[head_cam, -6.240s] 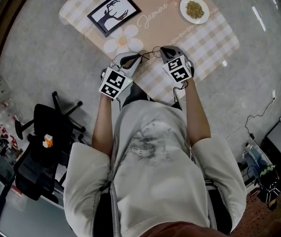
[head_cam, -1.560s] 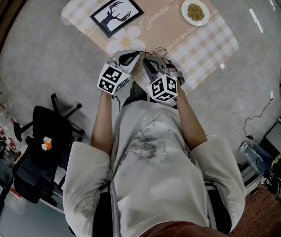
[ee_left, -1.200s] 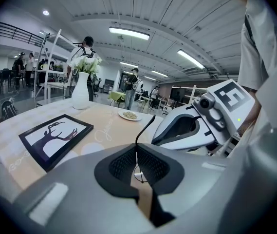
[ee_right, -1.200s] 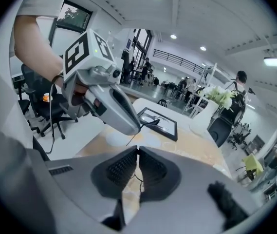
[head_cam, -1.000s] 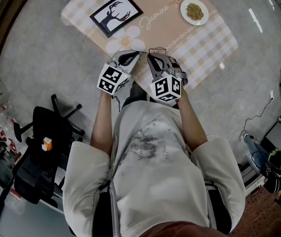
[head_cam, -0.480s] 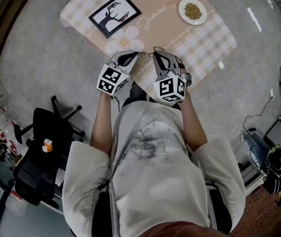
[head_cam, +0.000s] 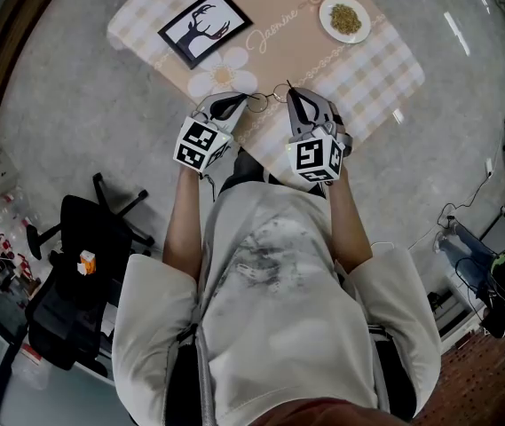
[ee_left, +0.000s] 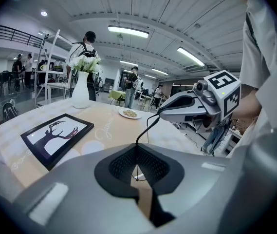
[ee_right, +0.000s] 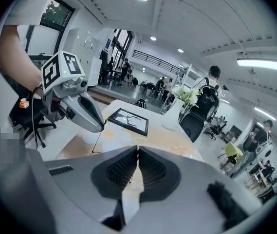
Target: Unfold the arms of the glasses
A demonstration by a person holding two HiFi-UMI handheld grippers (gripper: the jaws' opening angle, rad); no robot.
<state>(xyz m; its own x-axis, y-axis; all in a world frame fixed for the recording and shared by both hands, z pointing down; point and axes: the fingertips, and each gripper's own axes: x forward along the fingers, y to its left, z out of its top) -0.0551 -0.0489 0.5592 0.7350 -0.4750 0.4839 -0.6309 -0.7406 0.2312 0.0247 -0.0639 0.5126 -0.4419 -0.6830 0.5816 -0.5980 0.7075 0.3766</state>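
Thin wire glasses [head_cam: 268,98] hang just above the near edge of the checked tablecloth [head_cam: 372,69], between my two grippers. My left gripper [head_cam: 248,102] is shut on the frame by one lens; in the left gripper view a lens ring [ee_left: 138,176] shows behind its jaws [ee_left: 137,149]. A black arm [ee_left: 145,129] of the glasses rises from there to the tip of my right gripper [ee_left: 160,113]. My right gripper [head_cam: 289,92] is shut on that arm's end. In the right gripper view my left gripper [ee_right: 101,127] holds a thin wire [ee_right: 97,139] that hangs down.
A framed deer picture [head_cam: 205,23] and a white plate of food [head_cam: 344,18] lie farther back on the table. A white vase with flowers [ee_left: 81,89] stands at the far end. A black office chair [head_cam: 83,238] stands on the floor at the left.
My right gripper has swung to the right, away from the left one, taking the glasses' arm with it. The left gripper has stayed where it was.
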